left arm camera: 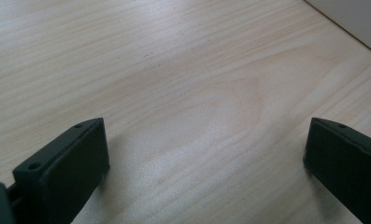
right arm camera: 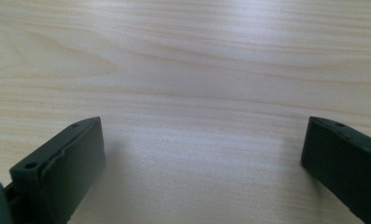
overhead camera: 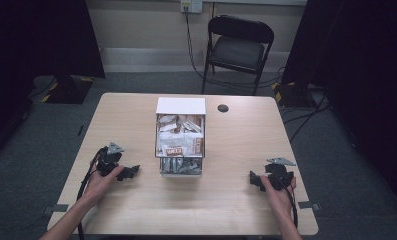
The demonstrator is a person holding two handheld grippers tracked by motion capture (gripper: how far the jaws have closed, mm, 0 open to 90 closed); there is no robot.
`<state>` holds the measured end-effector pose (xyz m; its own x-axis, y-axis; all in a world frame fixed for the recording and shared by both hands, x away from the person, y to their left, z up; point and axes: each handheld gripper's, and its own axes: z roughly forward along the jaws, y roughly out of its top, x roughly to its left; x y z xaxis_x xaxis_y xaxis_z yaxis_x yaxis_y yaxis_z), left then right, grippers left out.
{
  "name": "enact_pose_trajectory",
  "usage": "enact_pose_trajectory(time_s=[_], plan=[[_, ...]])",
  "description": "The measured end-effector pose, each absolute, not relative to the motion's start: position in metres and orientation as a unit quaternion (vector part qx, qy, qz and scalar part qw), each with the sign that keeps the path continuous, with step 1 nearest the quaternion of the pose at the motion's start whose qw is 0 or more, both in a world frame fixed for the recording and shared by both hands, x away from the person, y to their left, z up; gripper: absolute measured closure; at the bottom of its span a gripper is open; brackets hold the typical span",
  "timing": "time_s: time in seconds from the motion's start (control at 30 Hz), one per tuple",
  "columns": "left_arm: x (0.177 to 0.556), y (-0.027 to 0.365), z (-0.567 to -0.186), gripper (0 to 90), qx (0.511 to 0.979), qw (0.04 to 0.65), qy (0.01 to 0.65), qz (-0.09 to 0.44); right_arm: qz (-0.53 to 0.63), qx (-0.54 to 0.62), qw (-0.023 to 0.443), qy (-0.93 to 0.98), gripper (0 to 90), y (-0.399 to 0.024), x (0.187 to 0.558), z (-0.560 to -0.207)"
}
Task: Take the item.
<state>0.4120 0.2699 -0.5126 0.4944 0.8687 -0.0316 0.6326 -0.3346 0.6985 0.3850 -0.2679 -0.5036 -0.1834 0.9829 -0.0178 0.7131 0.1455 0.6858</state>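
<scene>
Across pale wood counter (overhead camera: 226, 210), resting left tool (overhead camera: 128, 172) and right tool (overhead camera: 256, 181) wide and empty at lower frame, likely readying to reach toward packet-filled box (overhead camera: 181, 142) at center.

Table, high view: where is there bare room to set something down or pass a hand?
Bare wood lies between the box and the left gripper, between it and the right gripper, and along the table far edge. Crowded: the packet-filled box, mid-table.

Light wooden table (overhead camera: 236, 200), a white box (overhead camera: 180, 142) of packets at its middle, both grippers resting near its front edge.
</scene>
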Motion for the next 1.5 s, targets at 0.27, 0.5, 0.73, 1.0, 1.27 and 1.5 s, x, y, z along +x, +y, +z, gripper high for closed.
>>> enact_pose_trajectory(time_s=[0.27, 0.5, 0.73, 1.0, 1.27, 1.5], plan=[[0.411, 0.269, -0.512, 0.2, 0.800, 0.332, 0.468, 0.175, 0.278, 0.592, 0.242, 0.717, 0.0, -0.268, 0.385, -0.504], [0.411, 0.268, -0.512, 1.2, 0.801, 0.332, 0.467, 0.175, 0.285, 0.573, 0.234, 0.732, 0.0, -0.266, 0.385, -0.504], [0.410, 0.266, -0.508, 15.9, 0.798, 0.337, 0.464, 0.187, 0.285, 0.572, 0.234, 0.733, 0.0, -0.267, 0.385, -0.504], [0.408, 0.268, -0.504, 16.3, 0.793, 0.339, 0.467, 0.194, 0.286, 0.571, 0.233, 0.734, 0.0, -0.267, 0.385, -0.504], [0.403, 0.266, -0.495, 17.5, 0.791, 0.361, 0.457, 0.189, 0.286, 0.569, 0.233, 0.735, 0.0, -0.267, 0.385, -0.504], [0.399, 0.266, -0.478, 17.8, 0.785, 0.387, 0.445, 0.191, 0.286, 0.569, 0.233, 0.735, 0.0, -0.267, 0.385, -0.504]])
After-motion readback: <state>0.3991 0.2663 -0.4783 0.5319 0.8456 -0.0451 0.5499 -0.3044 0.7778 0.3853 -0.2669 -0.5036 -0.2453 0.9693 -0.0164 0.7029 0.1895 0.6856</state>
